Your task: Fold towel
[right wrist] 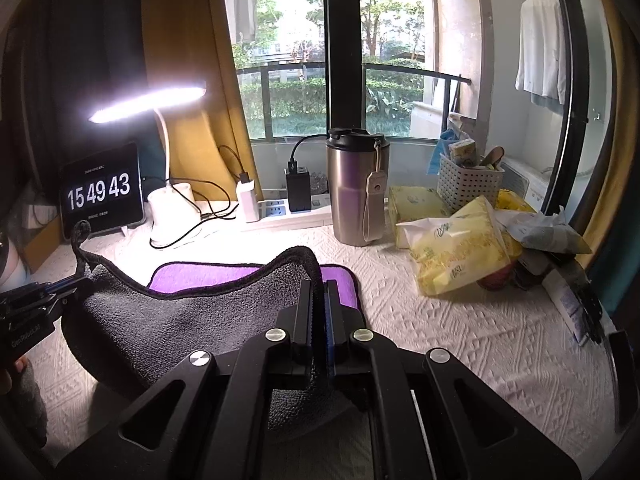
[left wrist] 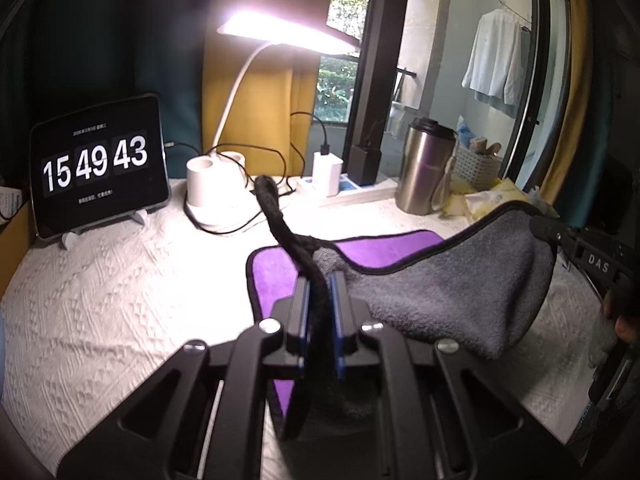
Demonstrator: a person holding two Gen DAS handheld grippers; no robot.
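Note:
The towel (left wrist: 452, 300) is grey on one side and purple on the other, with a black hem. Its far part lies purple side up on the white textured tablecloth (left wrist: 120, 288). My left gripper (left wrist: 320, 280) is shut on the near left corner of the towel, whose black hem sticks up between the fingers. My right gripper (right wrist: 318, 288) is shut on the near right corner of the towel (right wrist: 180, 320). Both corners are lifted, so the grey side sags between the grippers above the purple part (right wrist: 224, 274). The right gripper also shows at the right edge of the left wrist view (left wrist: 538, 226).
At the back stand a tablet clock (left wrist: 98, 166), a lit white desk lamp (left wrist: 212, 184), a power strip with chargers (right wrist: 280, 210) and a steel tumbler (right wrist: 356, 188). Yellow tissue packs (right wrist: 456, 248) and a white basket (right wrist: 468, 182) crowd the right side.

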